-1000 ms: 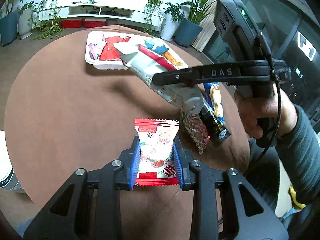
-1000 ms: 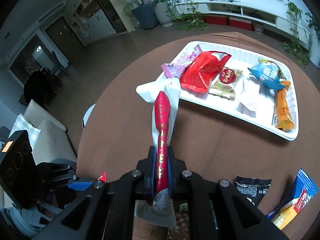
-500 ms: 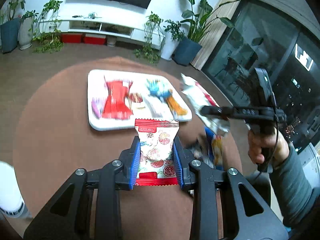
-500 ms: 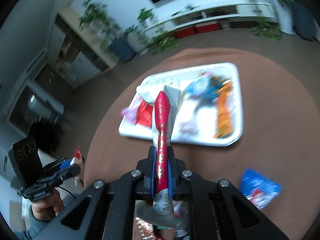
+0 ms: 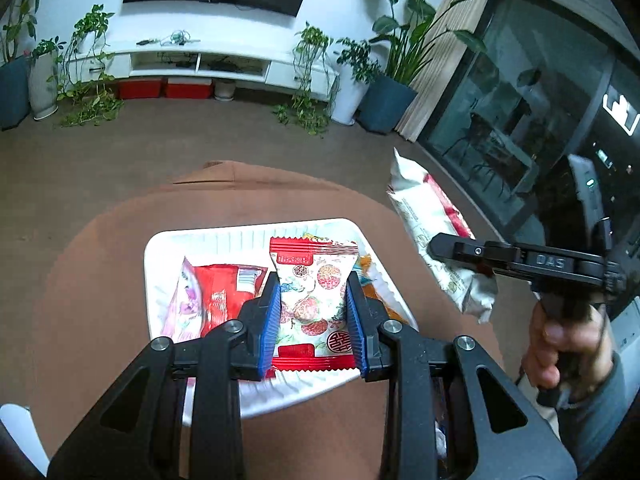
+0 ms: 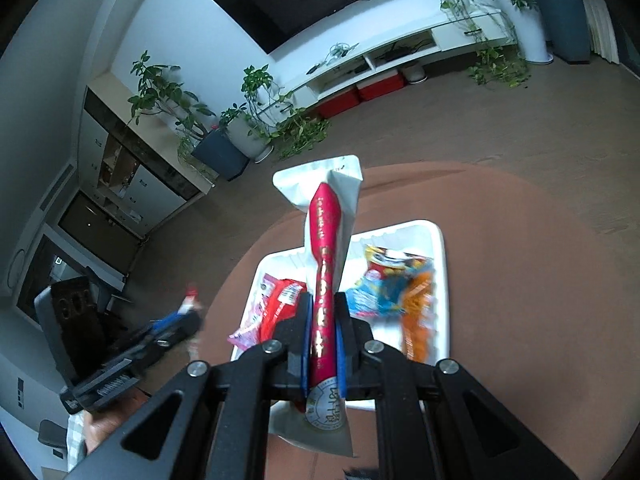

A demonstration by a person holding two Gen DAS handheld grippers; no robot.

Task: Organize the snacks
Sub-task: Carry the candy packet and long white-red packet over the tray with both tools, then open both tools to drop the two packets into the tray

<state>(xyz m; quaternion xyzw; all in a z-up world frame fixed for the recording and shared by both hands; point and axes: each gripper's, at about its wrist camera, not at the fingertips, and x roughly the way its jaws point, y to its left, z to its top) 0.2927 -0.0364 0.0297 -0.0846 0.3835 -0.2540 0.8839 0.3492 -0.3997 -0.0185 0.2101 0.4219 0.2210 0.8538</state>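
My left gripper (image 5: 313,302) is shut on a red-edged white candy packet (image 5: 314,300) printed with fruit, held above the near part of a white tray (image 5: 168,242). The tray holds a red packet (image 5: 224,286), a pink one (image 5: 182,308) and an orange one (image 5: 370,266). My right gripper (image 6: 322,320) is shut on a long white pouch with a red stripe (image 6: 326,248), edge-on above the same tray (image 6: 438,276). From the left wrist view that white pouch (image 5: 428,224) hangs off to the right of the tray in the right gripper (image 5: 436,246).
The tray sits on a round brown table (image 5: 100,280). A blue packet (image 6: 384,286) and an orange one (image 6: 416,312) lie in the tray's right part. A hand (image 5: 560,340) grips the right tool's handle. Plants and a white TV cabinet (image 5: 200,64) stand far behind.
Both grippers rose and moved toward the tray with their packets. The left one now hovers over the tray's near edge; the right one rolled and now looks along the tray.
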